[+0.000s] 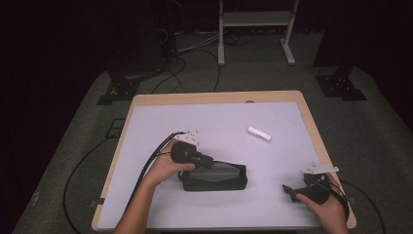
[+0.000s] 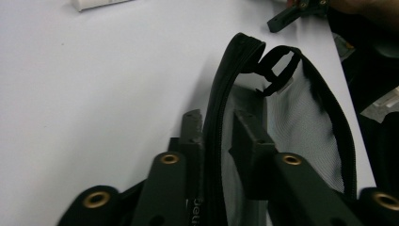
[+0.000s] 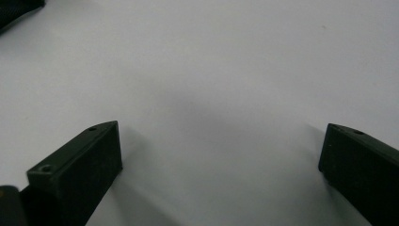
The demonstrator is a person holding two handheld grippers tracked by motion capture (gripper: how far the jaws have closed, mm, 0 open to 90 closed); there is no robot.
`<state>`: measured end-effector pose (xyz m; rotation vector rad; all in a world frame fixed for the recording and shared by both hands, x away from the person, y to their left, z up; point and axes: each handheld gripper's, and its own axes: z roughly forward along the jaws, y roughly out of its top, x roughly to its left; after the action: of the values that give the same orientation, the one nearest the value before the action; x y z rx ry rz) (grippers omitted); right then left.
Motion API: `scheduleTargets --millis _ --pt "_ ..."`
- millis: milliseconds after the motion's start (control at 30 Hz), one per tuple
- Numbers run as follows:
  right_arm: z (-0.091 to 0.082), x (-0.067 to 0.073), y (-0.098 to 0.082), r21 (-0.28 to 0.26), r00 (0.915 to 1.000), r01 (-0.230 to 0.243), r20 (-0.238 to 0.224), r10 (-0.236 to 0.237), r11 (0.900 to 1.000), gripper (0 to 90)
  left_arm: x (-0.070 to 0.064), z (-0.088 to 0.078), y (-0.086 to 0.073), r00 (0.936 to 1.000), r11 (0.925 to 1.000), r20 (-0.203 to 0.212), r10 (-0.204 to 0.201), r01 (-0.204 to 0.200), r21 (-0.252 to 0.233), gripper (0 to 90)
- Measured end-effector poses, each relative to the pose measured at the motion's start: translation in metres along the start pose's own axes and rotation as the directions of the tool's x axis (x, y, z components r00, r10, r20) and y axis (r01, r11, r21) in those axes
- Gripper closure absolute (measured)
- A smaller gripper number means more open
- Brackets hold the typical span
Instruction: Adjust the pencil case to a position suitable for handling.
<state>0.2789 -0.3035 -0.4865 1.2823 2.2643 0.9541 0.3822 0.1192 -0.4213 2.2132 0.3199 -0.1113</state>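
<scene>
A black zippered pouch (image 1: 216, 177) with a grey mesh lining lies at the table's front middle, its mouth open. My left gripper (image 1: 209, 161) reaches into it from the left. In the left gripper view, the gripper (image 2: 219, 125) is shut on the pouch's zippered rim (image 2: 226, 84), one jaw outside and one inside against the mesh. My right gripper (image 1: 290, 191) rests low at the front right, apart from the pouch. In its own view the right gripper (image 3: 221, 141) stands wide open over bare table. A small white tube (image 1: 259, 133) lies farther back, right of centre.
The white table top (image 1: 160, 122) has a wooden rim. Cables trail off the left edge to the floor. A white frame stand (image 1: 255, 19) and dark stands sit on the floor behind. A corner of the pouch (image 3: 16, 9) shows at the right gripper view's top left.
</scene>
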Motion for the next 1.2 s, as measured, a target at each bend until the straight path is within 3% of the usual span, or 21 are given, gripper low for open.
scheduleTargets --millis 267,333,467,600,900,933,967,1200 --pt "0.0 0.0 0.0 0.0 1.0 0.0 0.0 0.0 1.0 0.0 -0.004 -0.005 0.001 0.9987 0.9999 -0.05 0.0 0.0 0.011 52.2" --pt "0.0 0.0 0.0 0.001 1.0 -0.001 0.0 0.001 1.0 0.0 -0.006 -0.007 0.0 0.9967 1.0 -0.081 -0.007 0.007 -0.002 42.5" --pt "0.0 0.0 0.0 0.002 1.0 -0.001 0.0 0.001 1.0 0.0 -0.007 -0.01 -0.003 0.9933 0.9997 -0.113 -0.023 0.022 -0.005 33.0" --pt "0.0 0.0 0.0 0.001 1.0 -0.001 0.001 0.001 1.0 0.0 -0.008 -0.021 -0.005 0.984 0.9987 -0.173 -0.04 0.034 -0.038 26.5" --pt "0.0 0.0 0.0 0.001 1.0 -0.001 0.0 0.001 1.0 0.0 -0.011 -0.04 -0.014 0.9691 0.9965 -0.236 -0.072 0.06 -0.059 22.5" --pt "0.0 0.0 0.0 0.001 1.0 -0.001 0.0 0.001 1.0 0.0 -0.012 -0.044 -0.017 0.9642 0.996 -0.254 -0.075 0.06 -0.066 22.0" --pt "0.0 0.0 0.0 0.001 1.0 -0.001 0.0 0.001 1.0 0.0 -0.012 -0.044 -0.017 0.9642 0.996 -0.254 -0.075 0.06 -0.066 21.5" --pt "0.0 0.0 0.0 0.001 1.0 -0.001 0.0 0.001 1.0 0.0 -0.016 -0.058 -0.03 0.9464 0.9925 -0.303 -0.112 0.091 -0.082 18.5"
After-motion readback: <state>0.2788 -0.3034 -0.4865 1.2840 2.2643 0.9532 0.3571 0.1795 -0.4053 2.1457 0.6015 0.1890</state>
